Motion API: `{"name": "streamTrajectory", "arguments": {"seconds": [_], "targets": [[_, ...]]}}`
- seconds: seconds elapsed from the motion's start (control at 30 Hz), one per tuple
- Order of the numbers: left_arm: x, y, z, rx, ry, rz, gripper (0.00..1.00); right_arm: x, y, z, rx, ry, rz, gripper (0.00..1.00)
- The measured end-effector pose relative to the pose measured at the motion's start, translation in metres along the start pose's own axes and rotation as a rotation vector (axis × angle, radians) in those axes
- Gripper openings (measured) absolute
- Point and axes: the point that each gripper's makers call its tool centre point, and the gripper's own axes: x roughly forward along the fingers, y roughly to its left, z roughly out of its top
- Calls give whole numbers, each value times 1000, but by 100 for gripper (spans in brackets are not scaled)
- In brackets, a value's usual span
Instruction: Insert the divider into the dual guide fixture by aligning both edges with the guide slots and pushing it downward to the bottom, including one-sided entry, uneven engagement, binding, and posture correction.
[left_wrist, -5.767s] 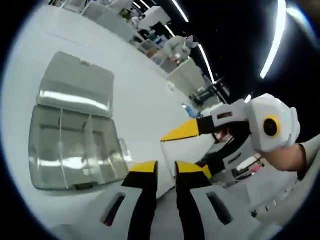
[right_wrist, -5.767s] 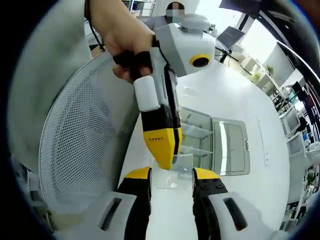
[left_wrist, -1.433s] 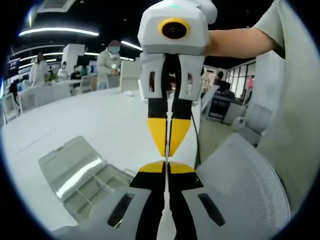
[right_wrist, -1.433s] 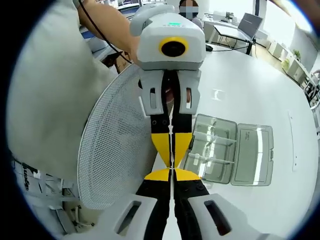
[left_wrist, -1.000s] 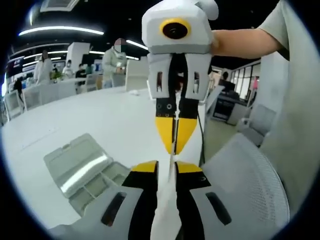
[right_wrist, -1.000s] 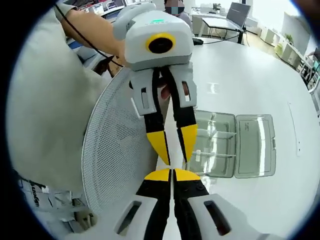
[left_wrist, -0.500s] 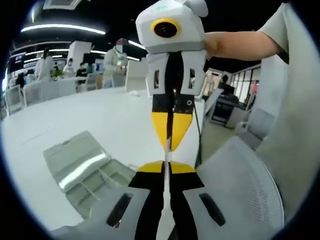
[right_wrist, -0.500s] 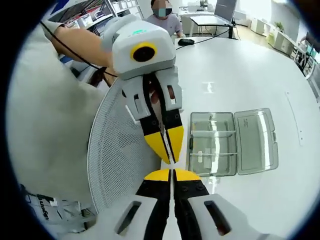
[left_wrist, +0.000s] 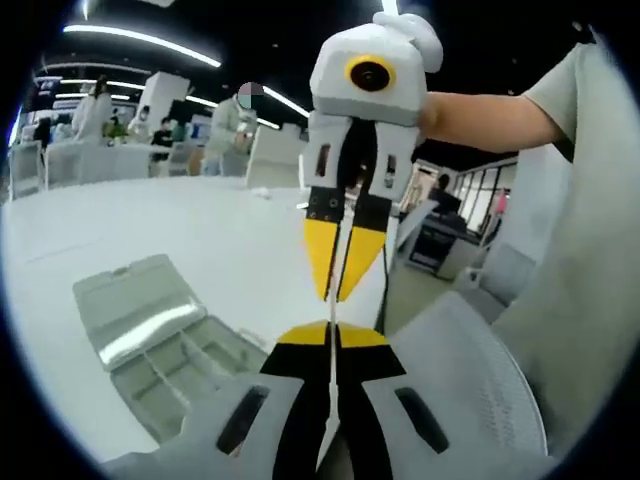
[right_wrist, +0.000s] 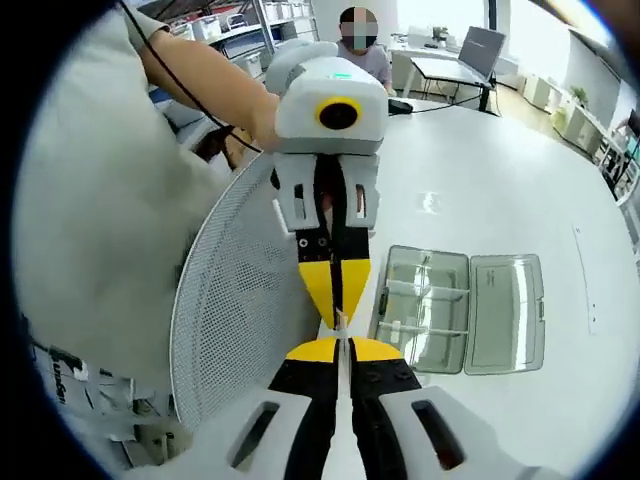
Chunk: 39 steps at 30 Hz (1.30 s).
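Left gripper view: left gripper (left_wrist: 330, 335) jaws clenched edge-on upon the clear divider (left_wrist: 330, 395); at 12 o'clock the right gripper (left_wrist: 336, 288) pinches it too. Open fixture box (right_wrist: 460, 310) lies at 3 o'clock in the right gripper view. No readable writing.

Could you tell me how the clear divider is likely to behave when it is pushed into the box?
The divider, a thin edge-on sliver pinched between the left gripper and the right gripper, is probably light and slightly flexible. Its smooth clear plastic may slip, and it could bind in the box if tilted.
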Motion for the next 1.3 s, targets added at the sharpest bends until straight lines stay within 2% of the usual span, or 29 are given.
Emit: {"name": "streamTrajectory", "arguments": {"seconds": [0.43,0.57,0.63,0.7,0.83,0.93,1.0,1.03,1.3], "targets": [[1,-4,0,27,4,4,0,0,5,-3,0,12,11,0],[2,-6,-2,48,23,-2,0,2,8,-5,-4,25,20,0],[2,-5,-3,60,31,-2,0,2,9,-6,46,34,26,0],[2,-3,-2,67,29,12,0,2,7,-5,35,37,16,0],[3,-3,-1,80,34,23,1,1,6,-4,94,48,16,0],[2,-1,-1,81,35,44,6,1,3,-4,124,55,13,0],[1,1,-1,87,41,58,7,1,4,-4,198,67,14,0],[0,3,-2,89,44,67,9,1,1,-3,195,61,6,0],[-10,16,1,114,43,125,12,4,-17,-9,218,138,-60,0]]}}
